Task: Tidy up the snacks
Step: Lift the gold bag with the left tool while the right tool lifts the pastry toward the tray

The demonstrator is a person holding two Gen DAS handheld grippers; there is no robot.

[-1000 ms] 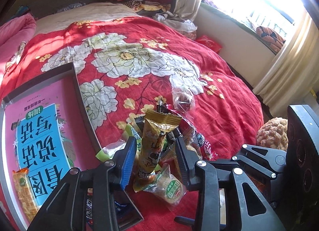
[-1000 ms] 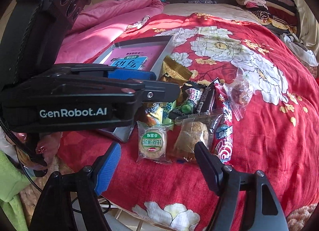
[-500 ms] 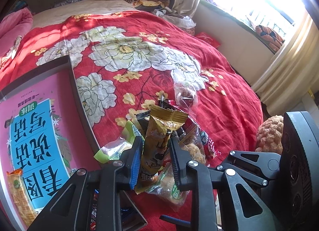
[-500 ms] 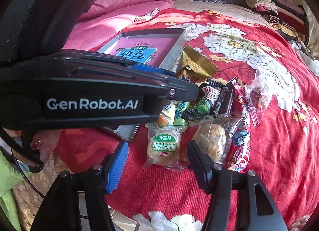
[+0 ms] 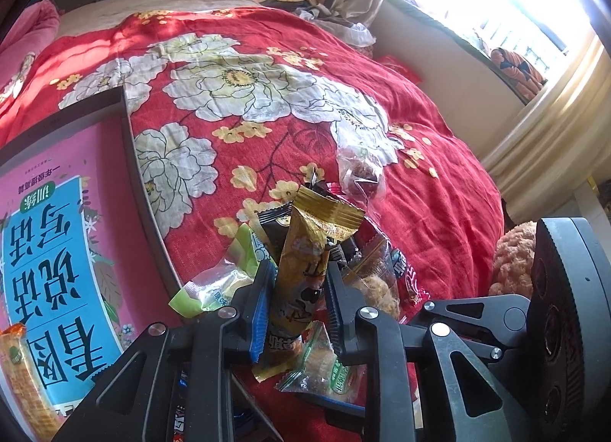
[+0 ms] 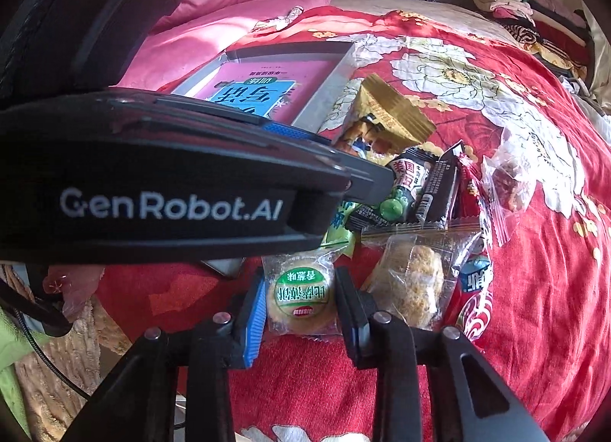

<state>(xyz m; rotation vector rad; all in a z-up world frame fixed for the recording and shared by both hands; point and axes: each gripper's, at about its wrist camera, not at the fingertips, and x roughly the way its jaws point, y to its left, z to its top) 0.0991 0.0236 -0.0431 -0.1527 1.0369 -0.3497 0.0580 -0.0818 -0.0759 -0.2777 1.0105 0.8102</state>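
Gold packet: light, crinkly; gripped mid-body by the closing left hand-held gripper.
Biscuit: fragile; straddled at 6 o'clock by the closing right hand-held gripper.

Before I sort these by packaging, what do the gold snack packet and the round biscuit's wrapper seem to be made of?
Gold snack packet: looks like thin metallic foil film, shiny and creased, with a crimped top seal. Round biscuit's wrapper: looks like clear glossy plastic film; the biscuit and green label show through.
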